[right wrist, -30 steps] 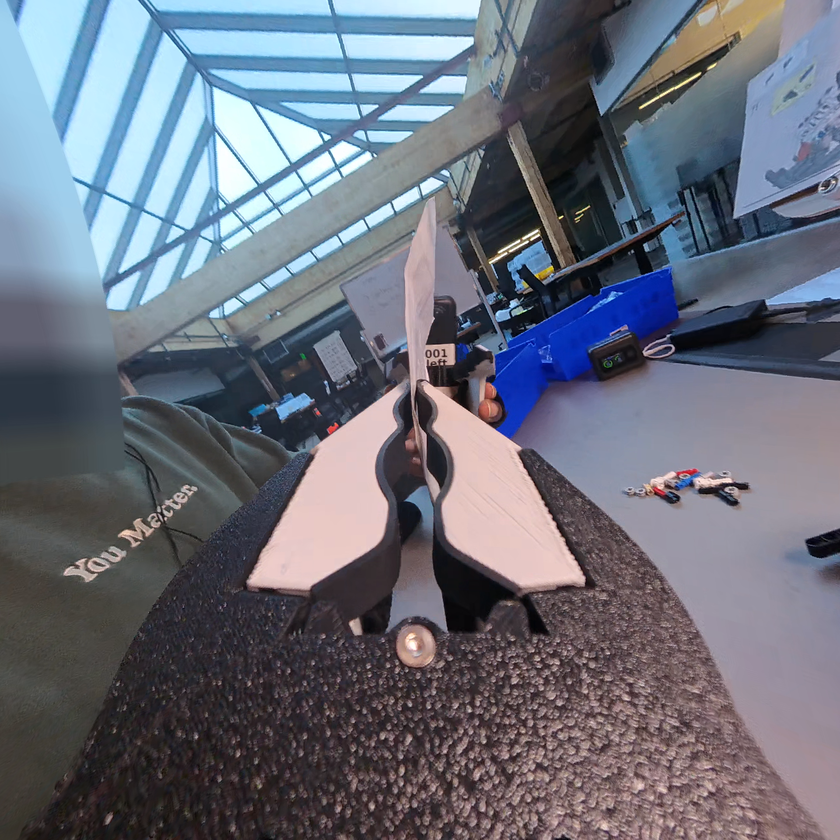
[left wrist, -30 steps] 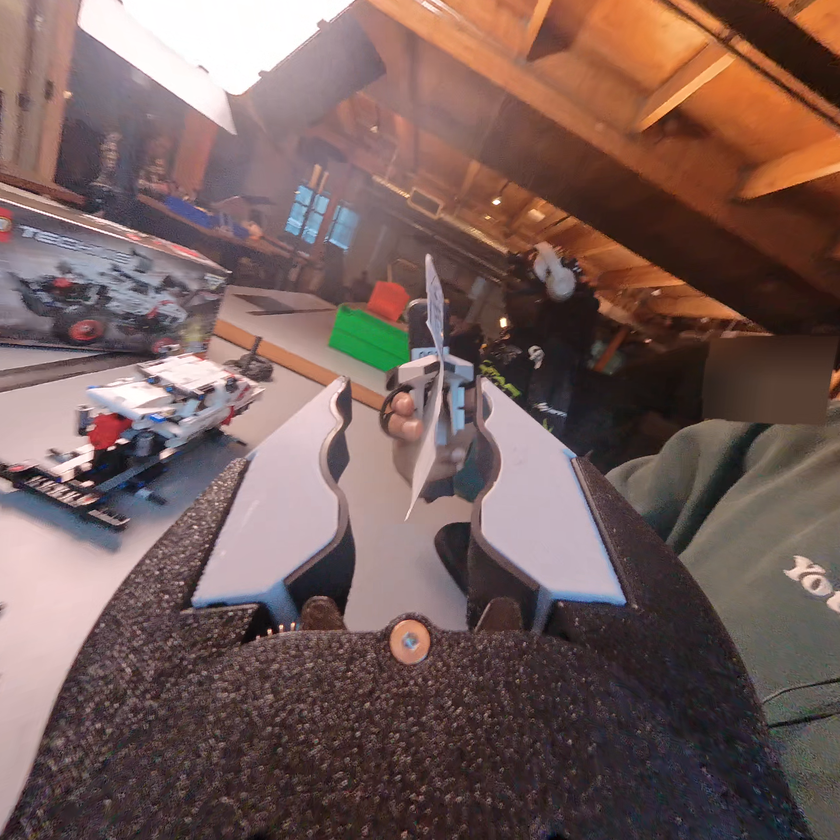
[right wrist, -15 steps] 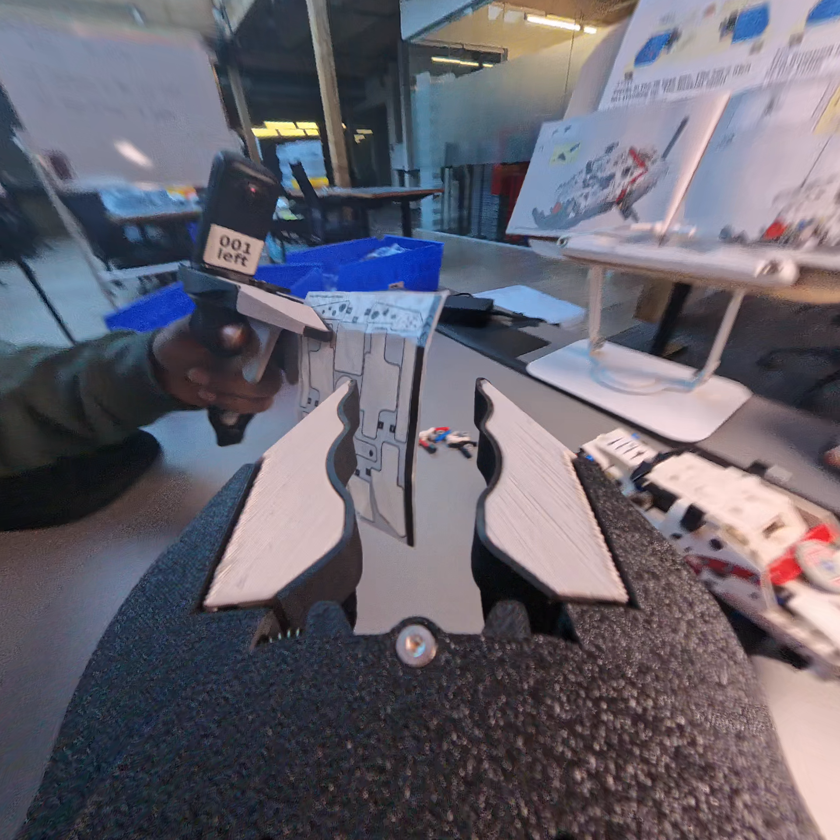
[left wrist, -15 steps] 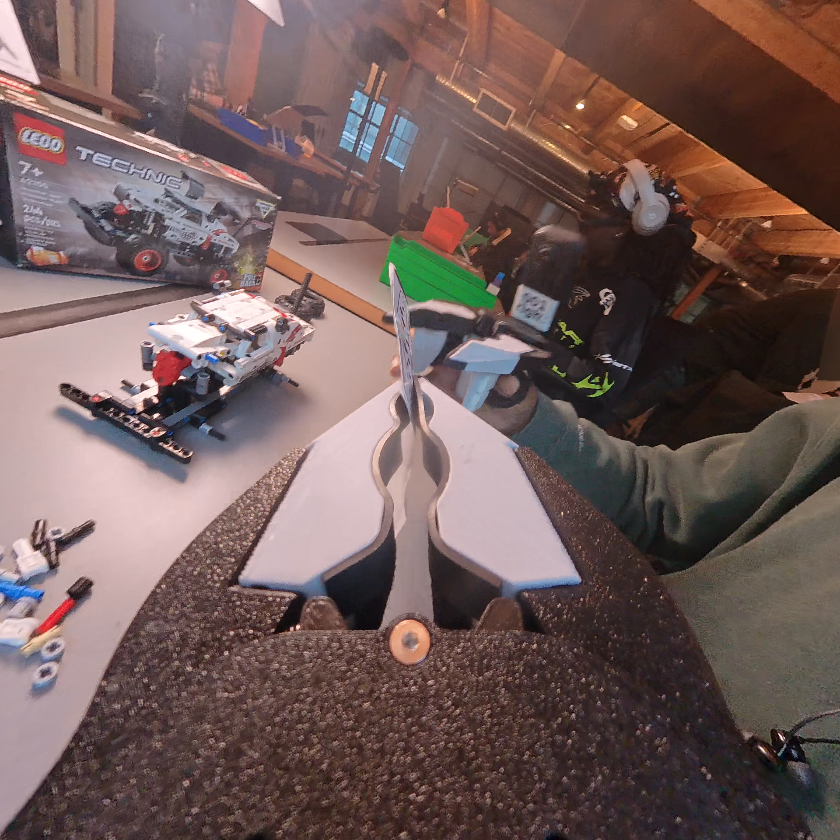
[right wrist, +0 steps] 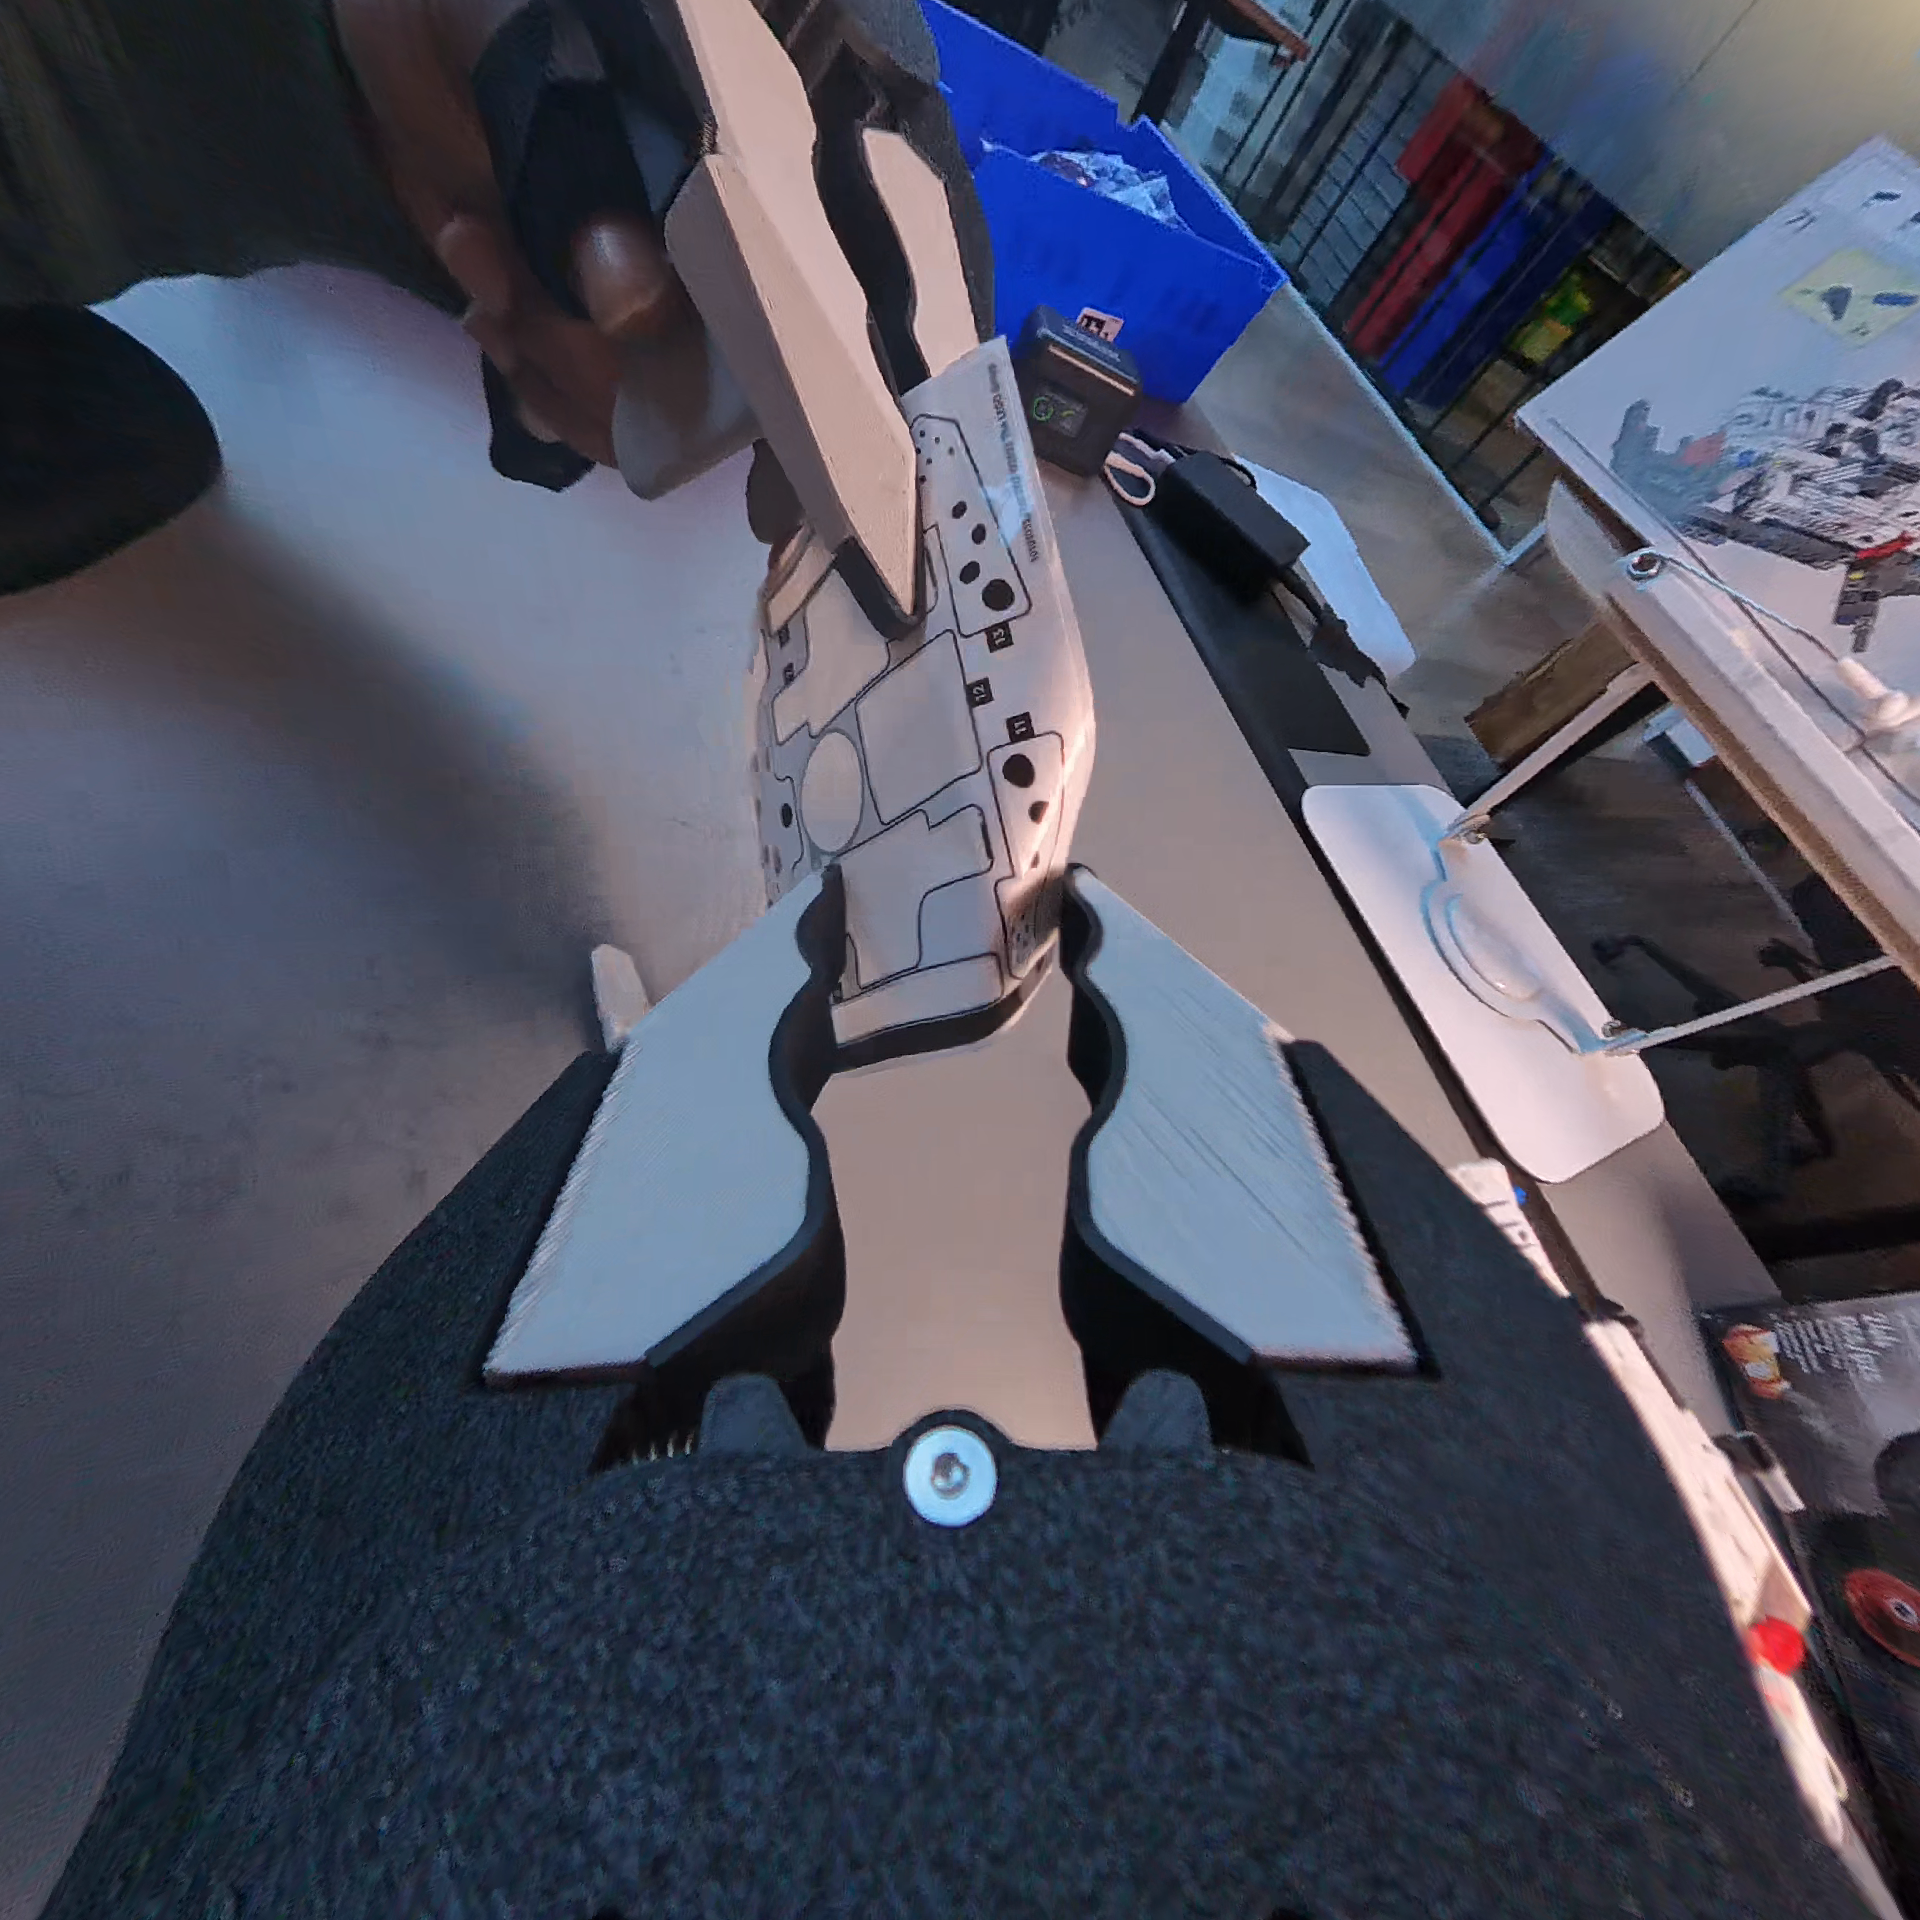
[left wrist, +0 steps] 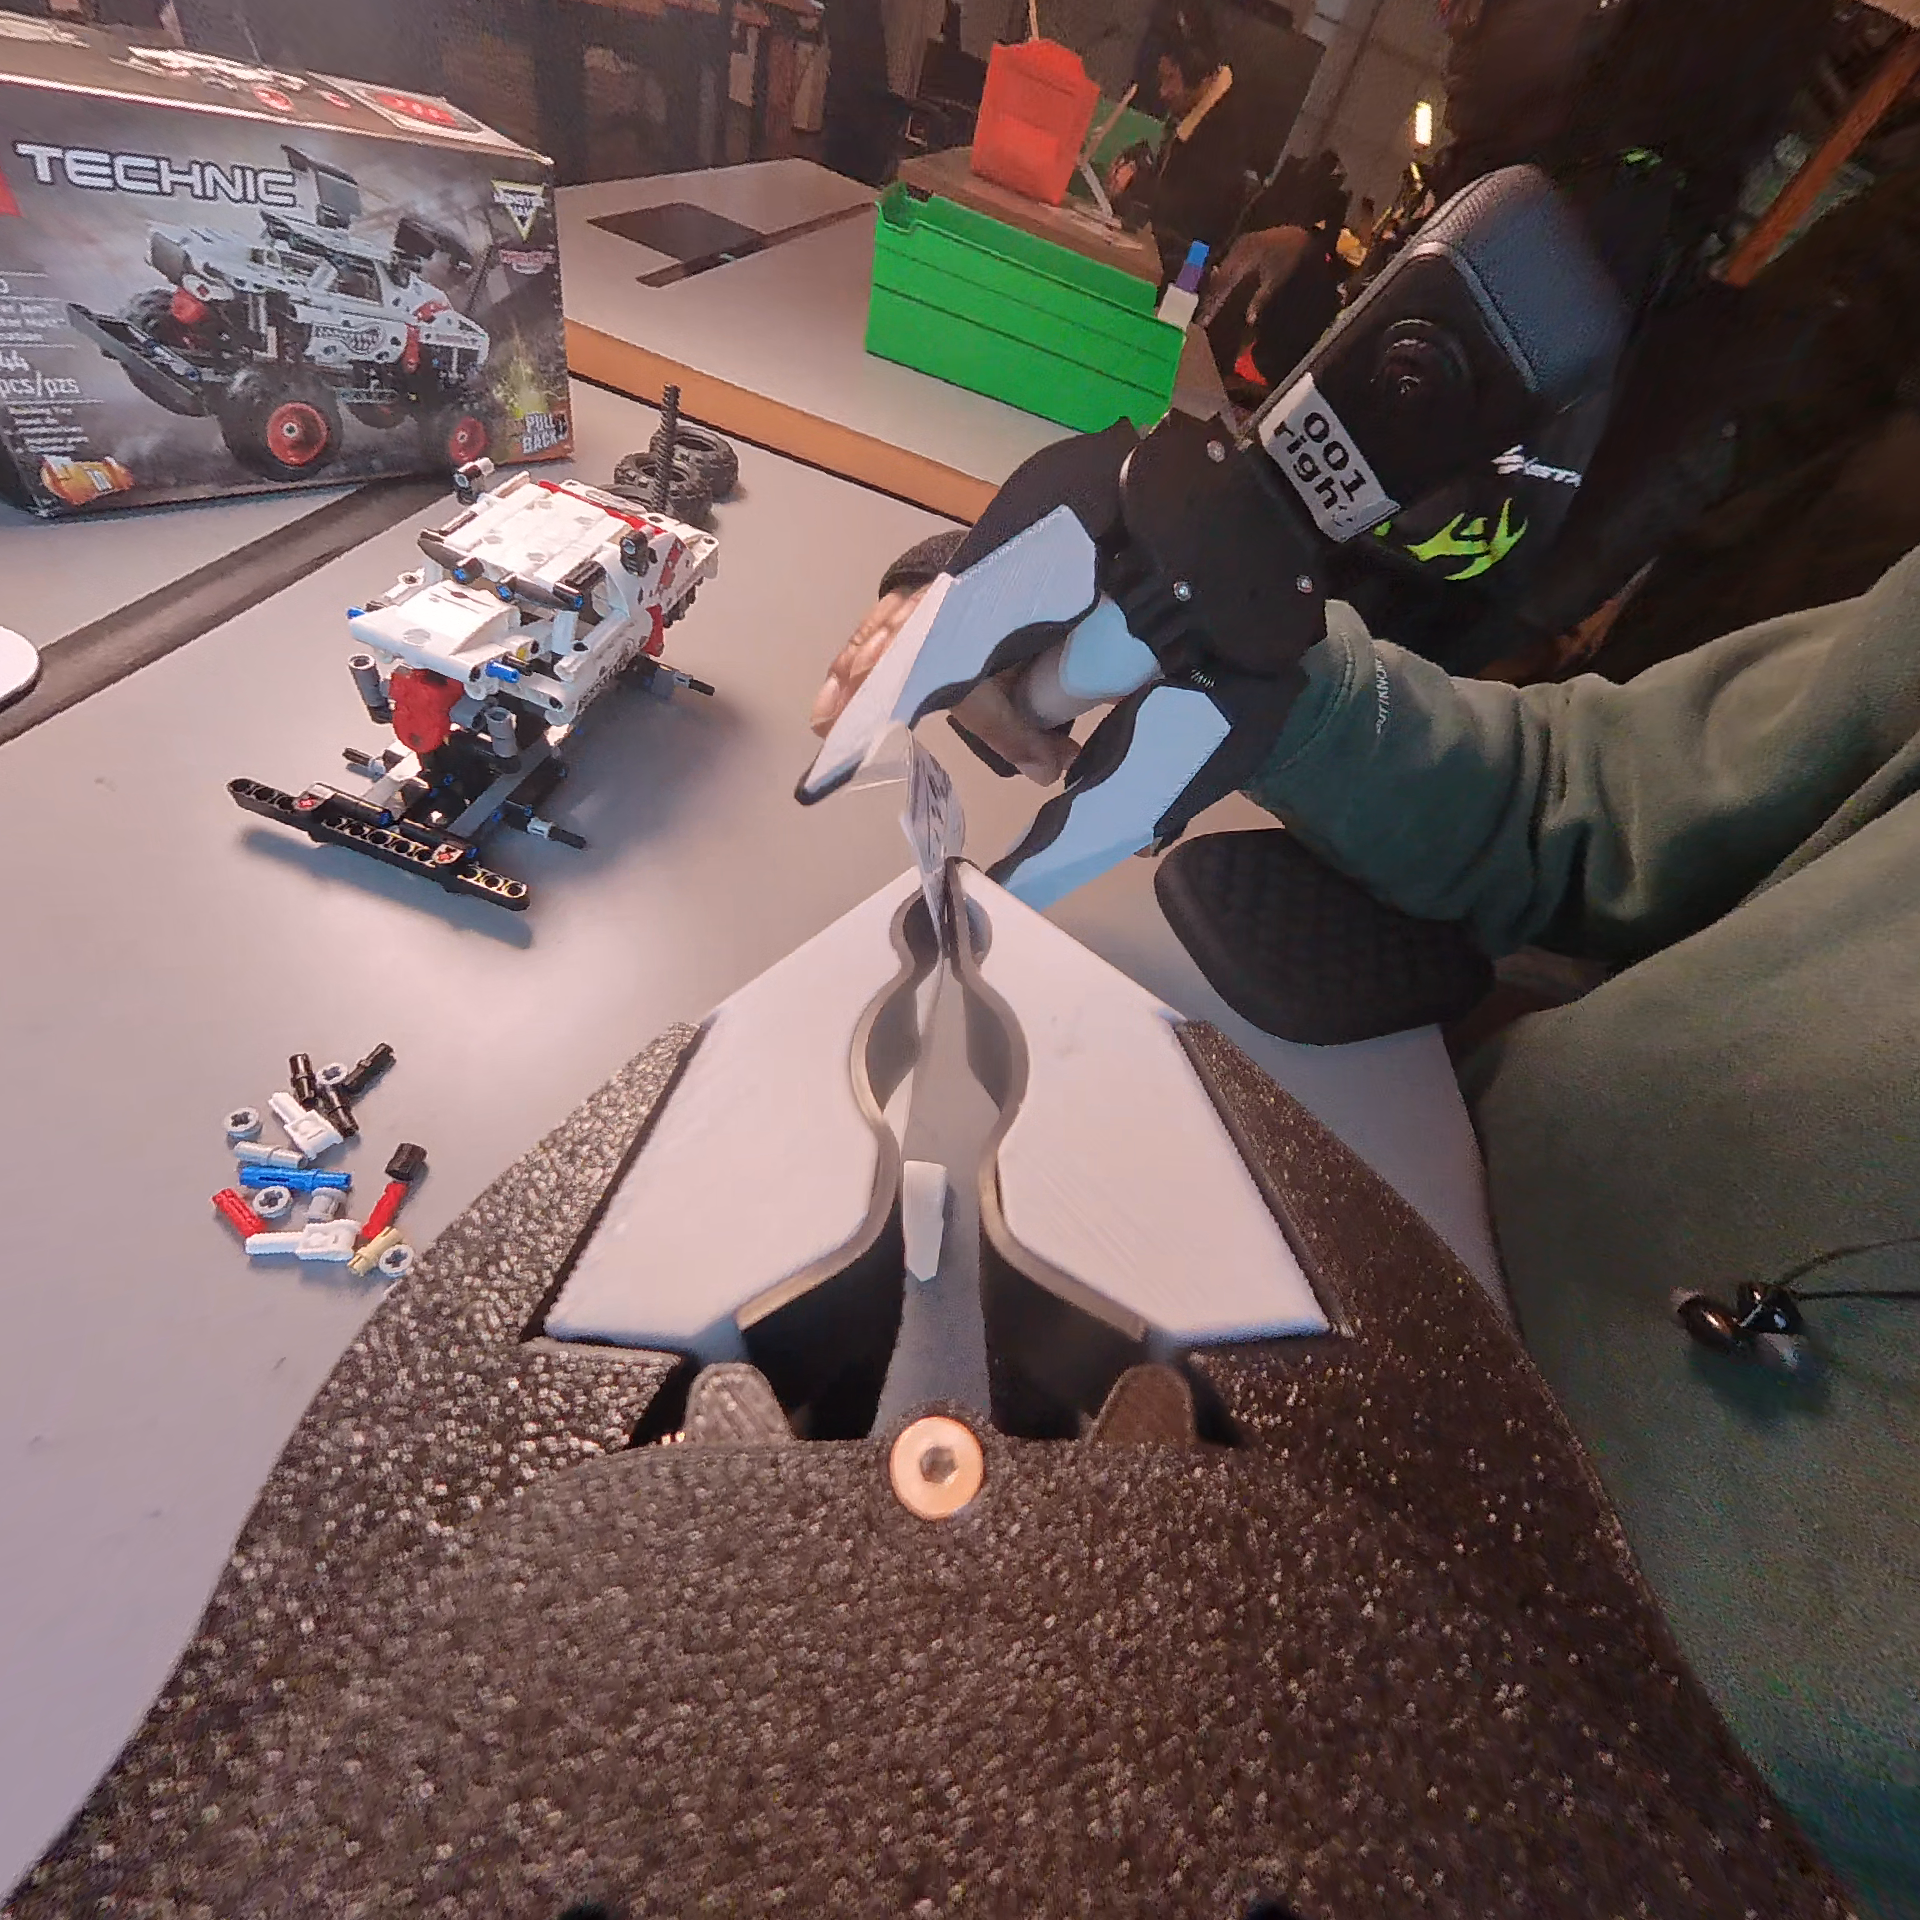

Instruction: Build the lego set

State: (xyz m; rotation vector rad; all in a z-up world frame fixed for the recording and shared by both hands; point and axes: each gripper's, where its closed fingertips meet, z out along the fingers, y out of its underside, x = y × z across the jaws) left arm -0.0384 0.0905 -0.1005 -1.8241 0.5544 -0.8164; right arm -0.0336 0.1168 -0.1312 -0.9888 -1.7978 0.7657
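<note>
My left gripper is shut on the edge of a white sticker sheet with black outlines and holds it above the grey table. In the right wrist view the sheet hangs from the left gripper and its lower end sits between the spread fingers of my open right gripper. The right gripper also shows in the left wrist view, open around the sheet. The part-built white and red truck model stands on the table to the left.
Loose small pieces lie at front left, one white piece under the left gripper. The set's box and black wheels stand behind the model. Green bins, blue bins, a black device and an instruction stand stand farther off. My right fingertips sit around 5 cm from my left ones.
The sheet has passed from the right gripper to the left: the right opened, the left shut on it. Both grippers have since tipped down toward the table.
</note>
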